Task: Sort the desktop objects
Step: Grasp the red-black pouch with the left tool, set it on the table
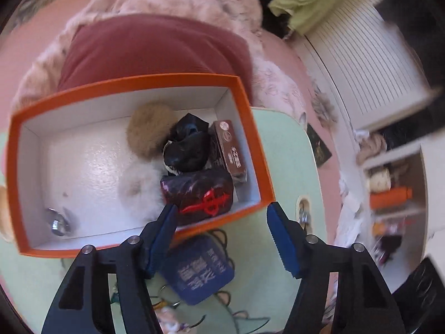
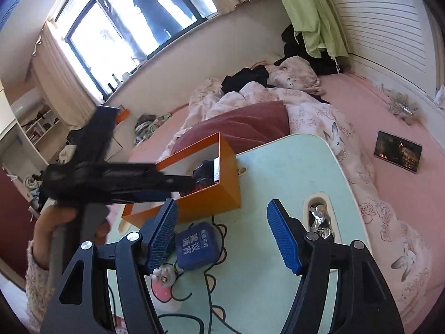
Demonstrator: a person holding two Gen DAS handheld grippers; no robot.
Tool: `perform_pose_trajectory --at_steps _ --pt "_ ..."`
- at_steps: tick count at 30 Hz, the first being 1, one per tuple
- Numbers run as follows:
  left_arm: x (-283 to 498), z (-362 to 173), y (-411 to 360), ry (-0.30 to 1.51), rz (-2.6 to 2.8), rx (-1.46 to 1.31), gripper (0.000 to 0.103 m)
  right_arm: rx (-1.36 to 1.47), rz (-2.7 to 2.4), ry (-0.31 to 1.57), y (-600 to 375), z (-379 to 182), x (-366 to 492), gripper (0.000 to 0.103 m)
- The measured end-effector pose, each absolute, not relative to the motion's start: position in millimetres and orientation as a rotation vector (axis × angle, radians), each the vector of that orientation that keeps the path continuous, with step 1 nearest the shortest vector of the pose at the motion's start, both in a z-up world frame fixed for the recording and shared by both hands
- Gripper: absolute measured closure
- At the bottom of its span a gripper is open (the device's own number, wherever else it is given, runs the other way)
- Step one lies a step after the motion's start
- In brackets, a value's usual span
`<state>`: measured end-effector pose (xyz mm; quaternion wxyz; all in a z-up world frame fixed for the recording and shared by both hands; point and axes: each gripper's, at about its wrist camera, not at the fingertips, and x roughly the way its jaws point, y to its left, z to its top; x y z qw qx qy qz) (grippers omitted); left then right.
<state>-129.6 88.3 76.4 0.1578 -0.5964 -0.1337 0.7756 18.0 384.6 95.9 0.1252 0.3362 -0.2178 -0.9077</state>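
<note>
An orange box point(image 1: 251, 128) with a white inside stands on the pale green table point(image 1: 286, 150). It holds a tan pompom point(image 1: 148, 130), a black bundle point(image 1: 189, 144), a brown carton point(image 1: 229, 147), a dark pouch with red print point(image 1: 198, 194) and a small shiny object point(image 1: 57, 222). My left gripper point(image 1: 222, 222) is open and empty above the box's near right corner. A blue pouch with white characters point(image 1: 198, 272) lies on the table below it. My right gripper point(image 2: 222, 225) is open and empty above the blue pouch point(image 2: 196, 247) and the box point(image 2: 222, 178). The left gripper's body point(image 2: 116, 179) reaches over the box.
A keychain with a small figure point(image 2: 164, 274) lies by the blue pouch. A table slot holds shiny items point(image 2: 319, 217). The table stands on a pink bed with a rumpled quilt point(image 2: 319, 111), a dark red pillow point(image 2: 244, 122) and a tablet point(image 2: 397, 151).
</note>
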Motion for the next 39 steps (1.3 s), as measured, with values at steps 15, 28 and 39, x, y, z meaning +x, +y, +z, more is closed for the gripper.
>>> perform_pose_trajectory --at_steps 15,28,39 --pt "-129.2 61.3 37.9 -0.552 2.203 -1.645 0.043 1.057 -2.584 -0.681 382.7 72.4 12.0 0.036" --pt "0.3 104.8 -31.5 -0.493 2.281 -1.346 0.043 1.117 -2.591 -0.567 366.1 74.0 4.9 0.036" --pt "35.3 31.7 -12.0 -0.263 2.466 -1.342 0.041 1.377 -2.214 -0.319 230.2 106.5 -121.5 0.036"
